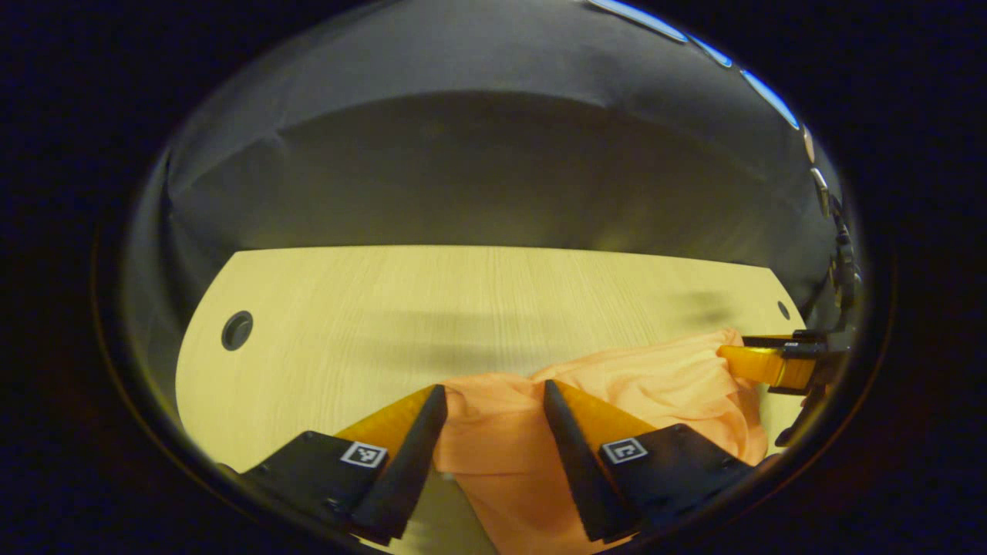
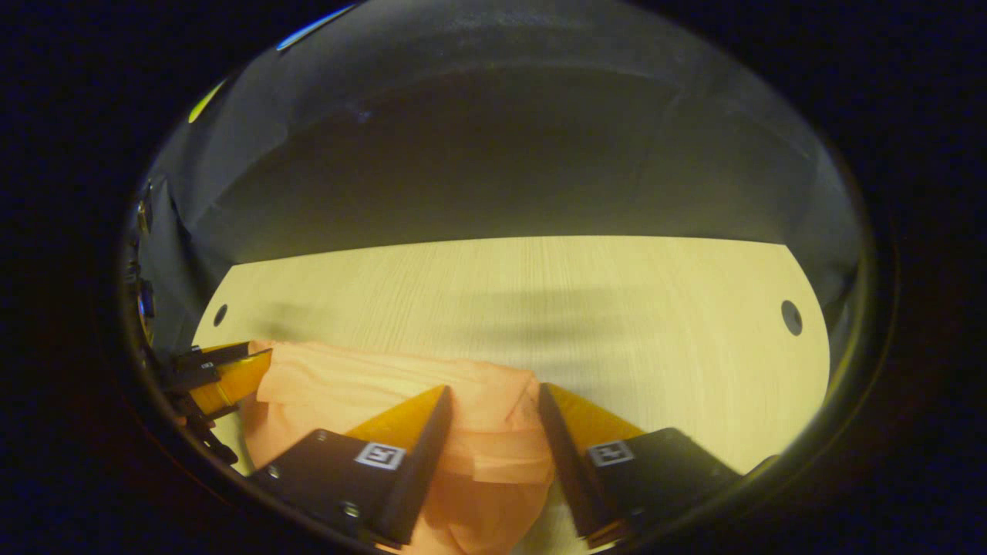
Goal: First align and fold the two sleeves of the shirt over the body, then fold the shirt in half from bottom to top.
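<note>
- The left tongs [image 1: 493,401] stood with their fingers apart, and orange shirt [image 1: 509,455] cloth lay bunched in the gap between them; whether either finger pressed on it could not be told.
- From those left tongs the shirt spread away to their right, over the pale wooden counter [image 1: 463,308], as far as the right tongs [image 1: 759,362], whose tips met the far edge of the fabric.
- The right tongs [image 2: 493,401] were likewise spread wide, with a folded hump of the shirt [image 2: 493,455] rising between the fingers.
- From the right tongs the cloth ran off to their left, where the left tongs [image 2: 243,378] touched its end.
- Ahead of both tongs lay bare counter [image 2: 617,308], with a round cable hole [image 2: 791,317] near its corner.
- Another hole [image 1: 237,330] sat to the left of the left tongs.
</note>
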A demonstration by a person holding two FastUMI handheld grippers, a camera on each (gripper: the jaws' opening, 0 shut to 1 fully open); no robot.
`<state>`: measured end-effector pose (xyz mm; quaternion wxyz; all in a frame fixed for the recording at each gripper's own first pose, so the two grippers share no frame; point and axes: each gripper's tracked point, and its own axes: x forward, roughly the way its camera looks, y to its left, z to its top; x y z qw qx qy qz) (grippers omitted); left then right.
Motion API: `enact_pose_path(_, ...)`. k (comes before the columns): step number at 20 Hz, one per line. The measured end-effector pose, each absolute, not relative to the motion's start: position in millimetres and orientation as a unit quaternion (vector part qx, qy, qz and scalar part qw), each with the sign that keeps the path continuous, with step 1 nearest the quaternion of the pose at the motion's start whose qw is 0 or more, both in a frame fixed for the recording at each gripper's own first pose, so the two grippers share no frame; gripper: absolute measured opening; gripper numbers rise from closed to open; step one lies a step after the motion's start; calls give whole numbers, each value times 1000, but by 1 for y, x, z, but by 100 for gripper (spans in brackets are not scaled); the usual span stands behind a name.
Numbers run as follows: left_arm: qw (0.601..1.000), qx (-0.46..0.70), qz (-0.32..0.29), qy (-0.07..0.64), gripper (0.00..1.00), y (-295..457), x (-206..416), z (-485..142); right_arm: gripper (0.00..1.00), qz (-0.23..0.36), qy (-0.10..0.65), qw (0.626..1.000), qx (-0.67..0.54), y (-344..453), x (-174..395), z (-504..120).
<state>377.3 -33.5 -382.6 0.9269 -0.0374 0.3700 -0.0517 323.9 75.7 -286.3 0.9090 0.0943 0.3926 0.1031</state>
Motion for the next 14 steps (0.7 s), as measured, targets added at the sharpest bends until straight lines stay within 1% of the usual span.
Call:
enact_pose_path(1, 928, -37, -49, 367, 89, -31, 378, -380, 84, 99, 392, 910, 94, 74, 326, -287)
enact_pose_path(2, 929, -36, -47, 364, 89, -28, 379, -377, 85, 98, 391, 910, 98, 74, 326, -285)
enact_pose_path(3, 931, -35, -46, 361, 96, -27, 379, -374, 89, 97, 389, 910, 103, 72, 324, -283)
enact_pose_path(8, 935, -37, -44, 350, 96, -28, 373, -354, 90, 91, 384, 912, 110, 64, 314, -267)
enact_pose_path(11, 936, -42, -44, 347, 96, -28, 367, -339, 90, 94, 380, 913, 116, 61, 303, -246)
enact_pose_path(12, 937, -42, -45, 345, 98, -31, 362, -331, 90, 94, 378, 914, 116, 60, 299, -239)
enact_pose_path(14, 938, -38, -48, 342, 95, -37, 351, -311, 90, 96, 373, 916, 116, 59, 290, -224)
